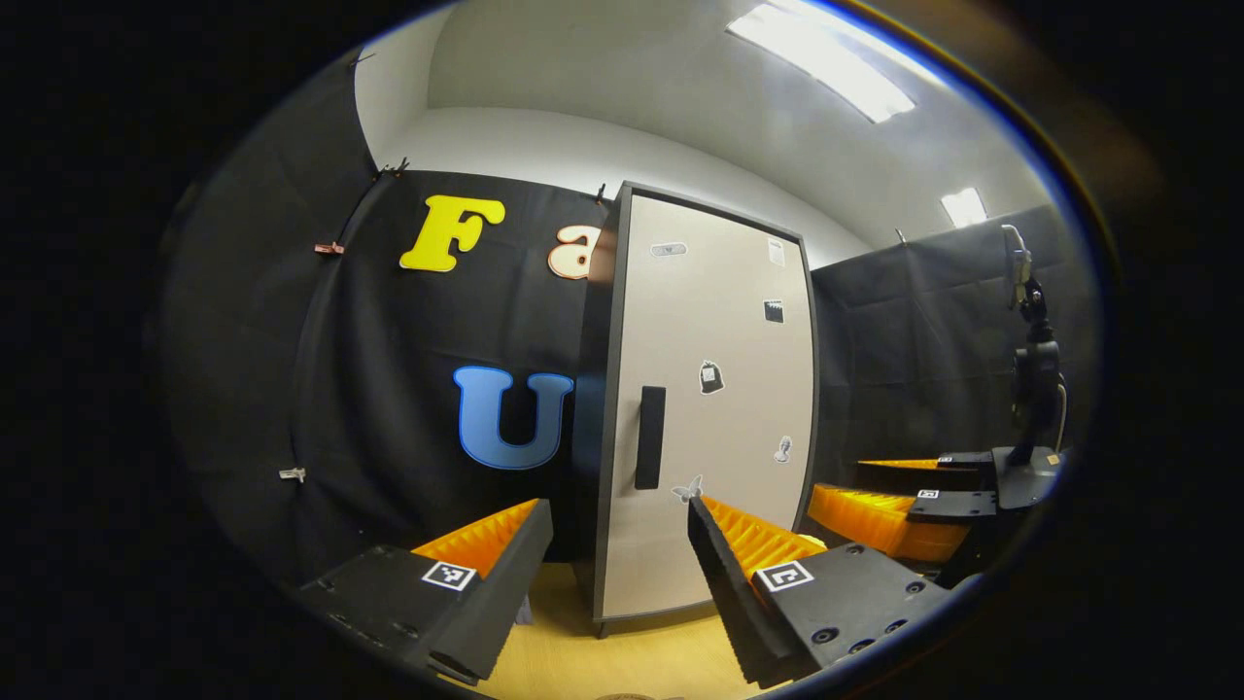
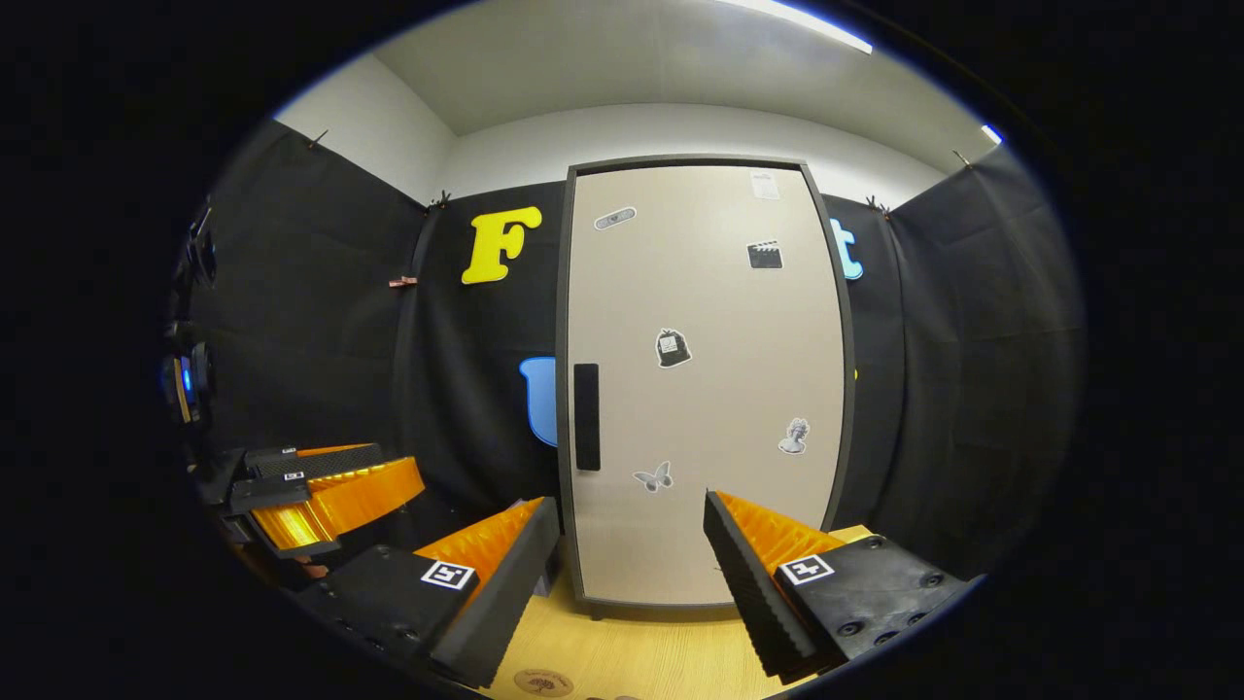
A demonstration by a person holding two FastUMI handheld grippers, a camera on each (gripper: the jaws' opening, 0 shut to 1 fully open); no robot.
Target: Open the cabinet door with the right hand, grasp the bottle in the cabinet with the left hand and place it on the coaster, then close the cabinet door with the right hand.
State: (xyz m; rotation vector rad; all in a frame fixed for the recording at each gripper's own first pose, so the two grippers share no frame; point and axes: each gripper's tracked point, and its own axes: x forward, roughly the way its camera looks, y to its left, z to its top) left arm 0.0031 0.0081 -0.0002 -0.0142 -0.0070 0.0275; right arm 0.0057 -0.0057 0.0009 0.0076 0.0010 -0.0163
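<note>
A tall cabinet stands on the wooden table with its beige door (image 1: 714,408) (image 2: 700,389) shut, which hides the inside. A black vertical handle (image 1: 649,437) (image 2: 586,416) sits near the door's left edge. My left gripper (image 1: 617,559) is open and empty, a short way in front of the door's lower left. My right gripper (image 2: 632,564) is also open and empty, facing the door's lower middle, below and right of the handle. Each gripper sees the other out to its side (image 1: 904,506) (image 2: 321,496). A round wooden coaster (image 2: 542,682) lies on the table just under the right gripper.
The light wooden tabletop (image 2: 622,642) runs up to the cabinet's base. Black cloth walls close in the left, back and right. A black camera stand (image 1: 1035,389) rises at the right, and a mounted device with a blue light (image 2: 180,384) is at the left.
</note>
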